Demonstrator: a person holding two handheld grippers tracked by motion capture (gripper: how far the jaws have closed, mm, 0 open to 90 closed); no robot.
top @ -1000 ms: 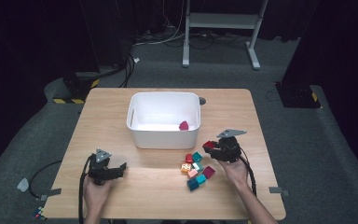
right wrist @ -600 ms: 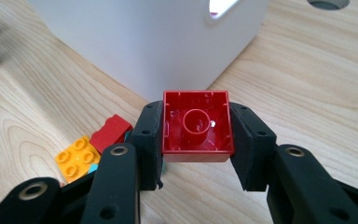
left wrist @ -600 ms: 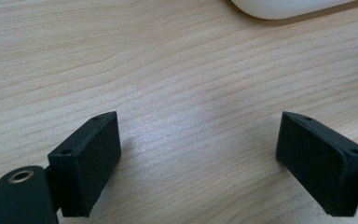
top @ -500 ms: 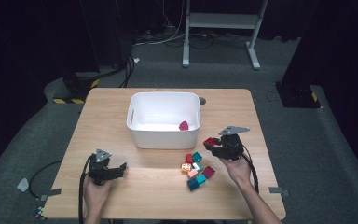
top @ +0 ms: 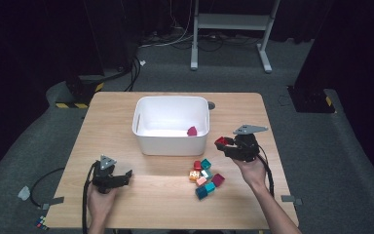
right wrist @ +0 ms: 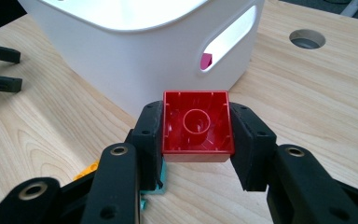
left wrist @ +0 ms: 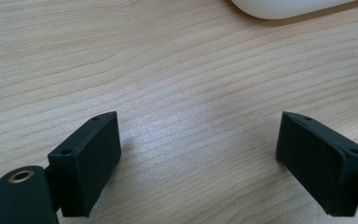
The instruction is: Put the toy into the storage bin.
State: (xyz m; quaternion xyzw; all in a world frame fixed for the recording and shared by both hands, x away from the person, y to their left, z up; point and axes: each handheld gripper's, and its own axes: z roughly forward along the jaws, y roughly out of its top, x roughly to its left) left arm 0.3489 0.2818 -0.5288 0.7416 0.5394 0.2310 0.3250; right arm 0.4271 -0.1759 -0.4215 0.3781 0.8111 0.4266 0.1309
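We hold the square red plastic block (right wrist: 196,122) in our right gripper (right wrist: 196,140), at 4 o'clock from the white plastic bin (top: 171,139). Next we lift it over the rim and drop it in. Our left gripper (left wrist: 200,154) rests wide apart, holding nothing.

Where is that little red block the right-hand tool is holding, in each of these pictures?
High view: the red block sits at the tip of the right gripper, just right of the white bin.
Right gripper view: it is centre frame, clamped between the two black jaws, hollow side facing the camera.
Left gripper view: not in it.
Shared landmark: the white bin, also at the top edge of the left gripper view.
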